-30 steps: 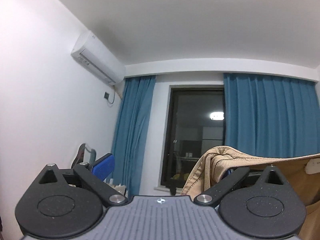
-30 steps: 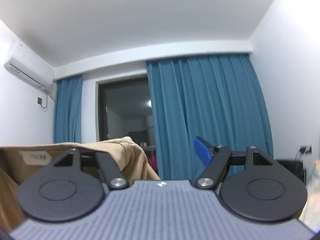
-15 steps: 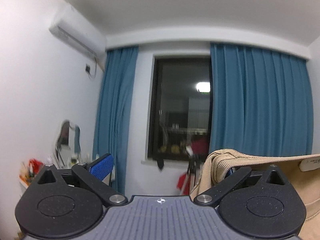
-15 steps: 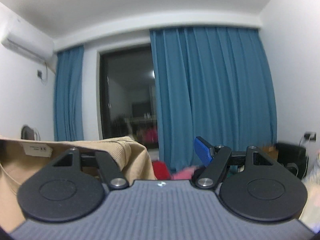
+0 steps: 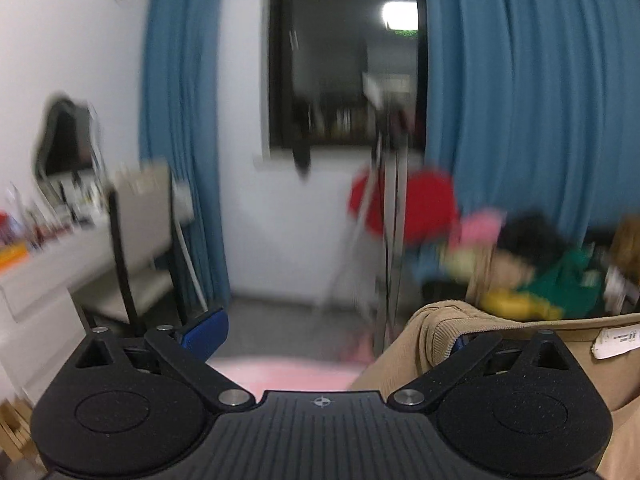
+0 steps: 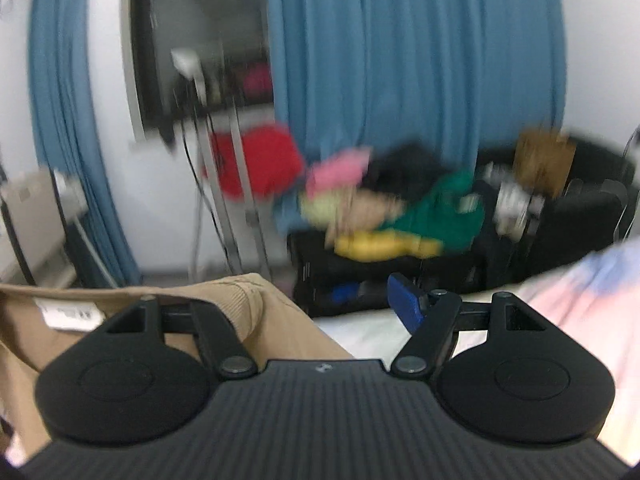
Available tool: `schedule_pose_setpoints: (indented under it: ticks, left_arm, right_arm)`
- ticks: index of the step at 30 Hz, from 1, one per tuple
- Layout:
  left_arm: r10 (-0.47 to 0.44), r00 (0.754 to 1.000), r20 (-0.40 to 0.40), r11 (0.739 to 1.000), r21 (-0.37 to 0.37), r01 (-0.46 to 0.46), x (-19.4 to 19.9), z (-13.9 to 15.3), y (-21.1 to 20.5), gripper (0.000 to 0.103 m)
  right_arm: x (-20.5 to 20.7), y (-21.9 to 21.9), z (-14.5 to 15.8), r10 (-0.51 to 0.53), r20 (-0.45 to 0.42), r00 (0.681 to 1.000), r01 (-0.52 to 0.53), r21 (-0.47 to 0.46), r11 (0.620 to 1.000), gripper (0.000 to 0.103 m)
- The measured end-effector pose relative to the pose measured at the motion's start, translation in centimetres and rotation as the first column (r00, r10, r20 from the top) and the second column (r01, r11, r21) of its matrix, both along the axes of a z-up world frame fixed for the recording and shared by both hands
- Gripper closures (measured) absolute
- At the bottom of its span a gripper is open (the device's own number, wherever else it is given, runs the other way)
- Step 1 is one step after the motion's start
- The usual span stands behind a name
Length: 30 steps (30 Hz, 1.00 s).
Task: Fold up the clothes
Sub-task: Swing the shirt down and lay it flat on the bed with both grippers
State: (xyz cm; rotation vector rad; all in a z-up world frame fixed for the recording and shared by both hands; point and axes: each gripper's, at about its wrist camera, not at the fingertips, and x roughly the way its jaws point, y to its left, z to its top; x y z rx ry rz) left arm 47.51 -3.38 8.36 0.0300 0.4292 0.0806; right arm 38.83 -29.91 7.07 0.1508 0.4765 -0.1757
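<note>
Left hand-held gripper [image 5: 330, 340] stands spread wide: its outer blue pad [image 5: 204, 336] is bare, while its inner finger is buried under the ribbed edge of a tan garment [image 5: 500, 332], which drapes over that finger rather than being pinched. The right hand-held gripper [image 6: 298, 304] mirrors it, also spread, with its blue pad [image 6: 404, 300] free on the outer side and the same tan garment [image 6: 248, 300] hanging over the hidden inner finger. The cloth stretches between the two tools, with a white label [image 5: 616, 342] sewn inside it, and blocks one lower corner of each wrist view. Everything beyond is smeared by blur. Blue curtains [image 5: 520, 120] frame a dark window [image 5: 340, 60] on the far wall. Below the window stands a thin metal stand [image 5: 384, 240]. Beside it lies a pile of clothes [image 6: 380, 216] in red, pink, green and yellow, heaped on something black that I cannot identify. A brown paper bag [image 6: 540, 160] sits to the right of the pile. On the left are a white tabletop [image 5: 40, 272] crowded with small items, a mirror [image 5: 64, 140] above it and a pale chair [image 5: 136, 220] just beside it. A pink and white surface [image 6: 580, 300] lies under the grippers; whether it is a bed I cannot tell.
</note>
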Motion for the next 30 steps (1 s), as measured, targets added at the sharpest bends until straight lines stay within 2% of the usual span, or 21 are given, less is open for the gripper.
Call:
schedule_pose_setpoints:
  ticks: [3, 5, 7, 10, 12, 14, 16, 17, 19, 20, 22, 24, 27, 30]
  left_arm:
    - [-0.026, 0.985, -0.170, 0.998, 0.044, 0.034, 6.6, -7.2, -0.3, 0.007]
    - [-0.044, 0.964, -0.261, 0.996, 0.069, 0.064, 9.5, -10.3, -0.5, 0.008]
    - [-0.063, 0.928, -0.366, 0.989, 0.100, 0.106, 11.7, -13.2, -1.0, 0.008]
    - [-0.096, 0.852, -0.515, 0.975, 0.124, 0.185, 14.3, -15.6, -1.6, 0.009]
    - [-0.117, 0.796, -0.594, 0.965, 0.123, 0.233, 15.6, -16.6, -1.9, 0.009]
    - [-0.149, 0.773, -0.617, 0.964, 0.085, 0.253, 15.3, -16.7, -2.2, 0.006]
    - [-0.202, 0.759, -0.619, 0.962, 0.021, 0.273, 14.8, -16.1, -2.0, 0.004]
    - [-0.228, 0.759, -0.610, 0.958, -0.003, 0.286, 14.2, -15.7, -1.8, 0.004]
    - [-0.280, 0.776, -0.565, 0.947, -0.028, 0.321, 12.3, -14.3, -1.4, 0.002]
    - [-0.297, 0.794, -0.531, 0.943, -0.033, 0.330, 11.1, -13.6, -1.1, 0.002]
    - [-0.303, 0.848, -0.435, 0.945, -0.025, 0.326, 7.7, -12.1, -0.2, 0.001]
    - [-0.301, 0.888, -0.348, 0.950, -0.022, 0.313, 3.8, -10.6, 0.9, 0.001]
    - [-0.270, 0.935, -0.230, 0.962, -0.022, 0.273, -3.1, -9.1, 3.1, 0.001]
    - [-0.239, 0.960, -0.146, 0.971, -0.056, 0.233, -10.9, -7.9, 5.0, 0.001]
  right_arm:
    - [6.4, 0.3, -6.0, 0.039, -0.170, 0.985, -0.045, -0.031, 0.998, 0.032]
    - [9.3, 0.9, -8.8, 0.073, -0.287, 0.955, -0.099, -0.079, 0.992, 0.032]
    - [12.0, 1.6, -11.0, 0.123, -0.410, 0.904, -0.186, -0.117, 0.975, 0.032]
    - [14.7, 3.5, -12.9, 0.208, -0.565, 0.798, -0.351, -0.157, 0.923, 0.032]
    - [15.3, 4.6, -12.6, 0.267, -0.582, 0.768, -0.409, -0.125, 0.904, 0.032]
    - [15.8, 5.6, -12.1, 0.327, -0.590, 0.739, -0.456, -0.079, 0.887, 0.032]
    - [15.6, 5.4, -10.8, 0.394, -0.536, 0.747, -0.427, 0.067, 0.902, 0.032]
    - [15.2, 5.2, -10.4, 0.410, -0.503, 0.761, -0.408, 0.120, 0.905, 0.032]
    - [14.0, 4.8, -9.7, 0.419, -0.426, 0.802, -0.374, 0.189, 0.908, 0.032]
    - [12.9, 4.5, -9.2, 0.401, -0.380, 0.833, -0.351, 0.195, 0.916, 0.032]
    - [10.2, 4.0, -8.3, 0.340, -0.300, 0.891, -0.296, 0.184, 0.937, 0.032]
    - [6.1, 3.9, -7.3, 0.290, -0.228, 0.930, -0.262, 0.143, 0.954, 0.032]
    - [-1.2, 3.7, -6.2, 0.240, -0.125, 0.963, -0.229, 0.101, 0.968, 0.032]
    - [-9.3, 3.8, -5.7, 0.213, -0.035, 0.976, -0.209, 0.097, 0.973, 0.032]
